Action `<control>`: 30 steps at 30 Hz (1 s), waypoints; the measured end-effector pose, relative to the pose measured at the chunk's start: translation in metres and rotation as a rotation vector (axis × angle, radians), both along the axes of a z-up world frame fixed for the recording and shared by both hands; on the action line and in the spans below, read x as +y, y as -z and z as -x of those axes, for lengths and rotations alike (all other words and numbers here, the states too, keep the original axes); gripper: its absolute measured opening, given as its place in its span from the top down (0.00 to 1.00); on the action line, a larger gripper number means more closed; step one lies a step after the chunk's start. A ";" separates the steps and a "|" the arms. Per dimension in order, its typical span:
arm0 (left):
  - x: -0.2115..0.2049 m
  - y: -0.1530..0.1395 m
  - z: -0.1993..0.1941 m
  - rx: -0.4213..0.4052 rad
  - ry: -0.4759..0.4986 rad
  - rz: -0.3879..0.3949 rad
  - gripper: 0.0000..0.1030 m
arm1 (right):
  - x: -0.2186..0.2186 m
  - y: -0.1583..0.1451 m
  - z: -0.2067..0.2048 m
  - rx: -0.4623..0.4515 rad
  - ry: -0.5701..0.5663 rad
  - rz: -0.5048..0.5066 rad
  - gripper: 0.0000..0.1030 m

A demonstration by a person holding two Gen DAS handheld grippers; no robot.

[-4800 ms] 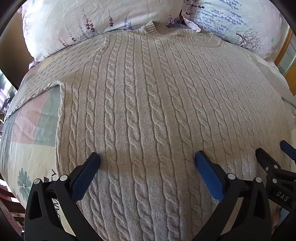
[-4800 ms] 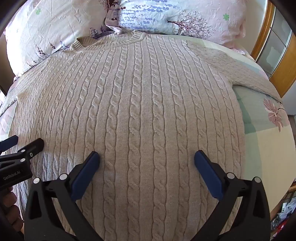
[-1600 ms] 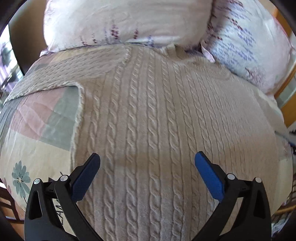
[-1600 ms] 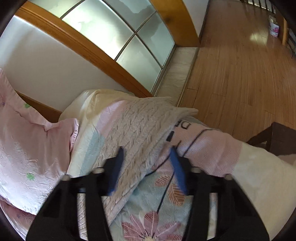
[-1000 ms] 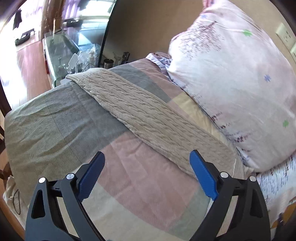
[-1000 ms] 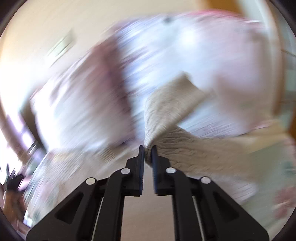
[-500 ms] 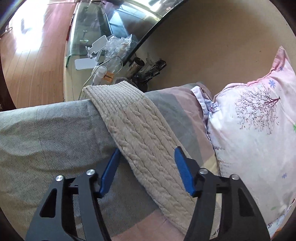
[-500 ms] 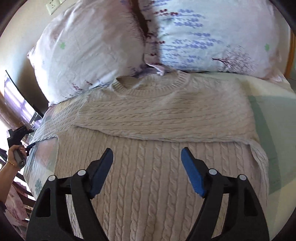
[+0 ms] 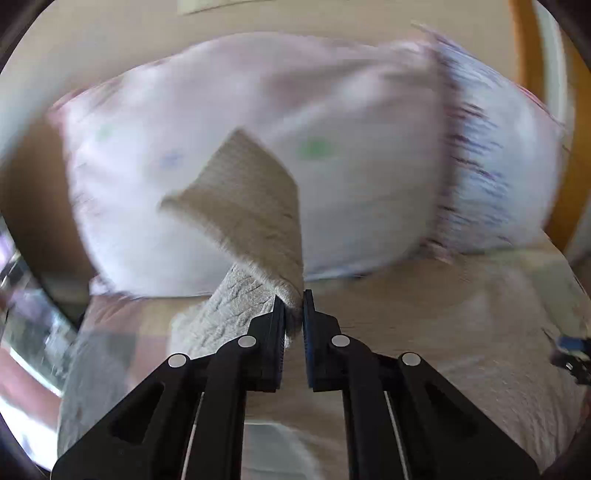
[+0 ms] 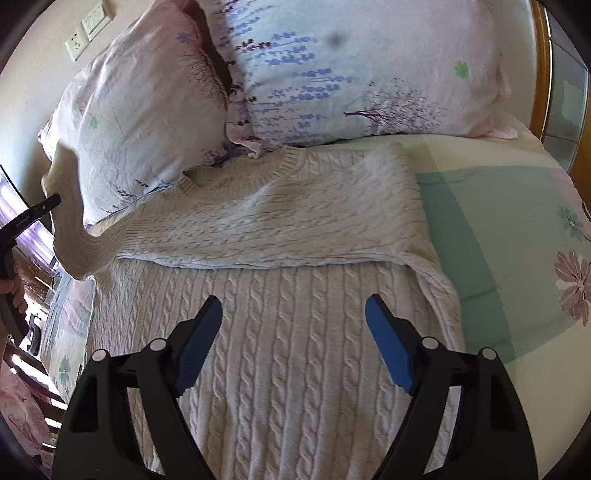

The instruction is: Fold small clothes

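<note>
The left hand-held gripper is clenched on the sweater's left sleeve, lifting its cuff in front of the pillows. The right hand-held gripper is spread wide and holds nothing, hovering over the cable-knit sweater, which lies flat on the bed with its other sleeve folded across the chest. A wall socket shows behind.

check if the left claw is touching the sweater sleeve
Touching. The left wrist view shows the left claw shut on the sweater sleeve, the knit pinched between its jaws and lifted in front of the pillows.
</note>
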State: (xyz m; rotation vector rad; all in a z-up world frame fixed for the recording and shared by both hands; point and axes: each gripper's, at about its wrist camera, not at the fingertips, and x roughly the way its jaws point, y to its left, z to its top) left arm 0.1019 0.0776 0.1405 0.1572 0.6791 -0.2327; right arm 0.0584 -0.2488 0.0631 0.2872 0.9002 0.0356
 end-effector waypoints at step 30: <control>0.065 0.139 0.198 0.693 -0.188 0.551 0.88 | -0.073 0.069 0.146 0.375 0.051 -0.756 0.93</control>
